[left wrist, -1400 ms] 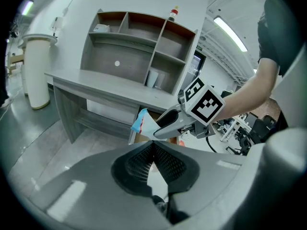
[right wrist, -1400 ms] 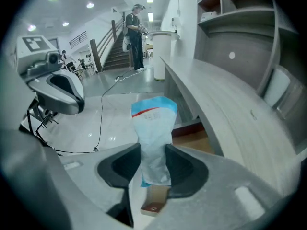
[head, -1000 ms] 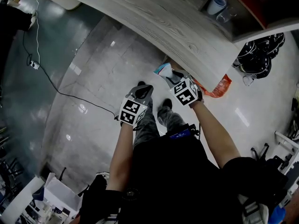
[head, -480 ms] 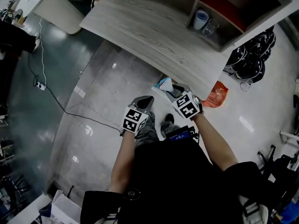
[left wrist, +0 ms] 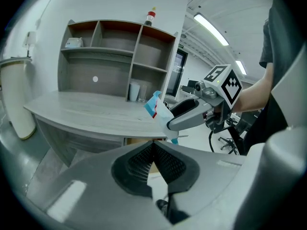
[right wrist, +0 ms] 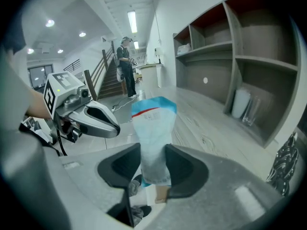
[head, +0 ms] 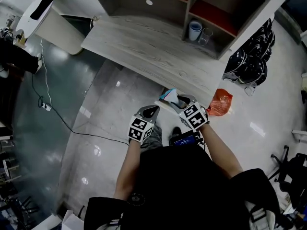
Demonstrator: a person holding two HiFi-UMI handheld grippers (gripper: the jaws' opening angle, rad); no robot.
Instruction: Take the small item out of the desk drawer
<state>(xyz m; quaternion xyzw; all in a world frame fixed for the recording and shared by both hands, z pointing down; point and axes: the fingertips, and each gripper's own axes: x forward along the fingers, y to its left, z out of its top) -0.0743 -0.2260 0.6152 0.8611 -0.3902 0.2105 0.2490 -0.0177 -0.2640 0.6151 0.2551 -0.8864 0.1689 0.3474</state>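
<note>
A small blue-and-white packet (right wrist: 152, 138) with a red stripe stands upright between the jaws of my right gripper (right wrist: 153, 169), which is shut on it. In the head view the packet (head: 170, 96) sits at the front edge of the grey wooden desk (head: 144, 47), held by the right gripper (head: 184, 103). My left gripper (head: 147, 112) hangs just left of it; its jaws (left wrist: 153, 150) are shut with nothing in them. In the left gripper view, the right gripper (left wrist: 189, 116) and packet (left wrist: 156, 107) show. A brown strip under the desk edge (left wrist: 141, 141) may be the drawer.
A shelf unit (head: 158, 1) at the back of the desk holds a white cup (head: 195, 31) and a glass (head: 205, 36). An orange bag (head: 220, 103) and dark gear (head: 252, 59) lie on the floor to the right. A cable (head: 57, 114) crosses the floor on the left.
The head view has tipped up, so more of the desk and its shelves shows. Both grippers stay together at the desk's front edge, the packet still in the right one.
</note>
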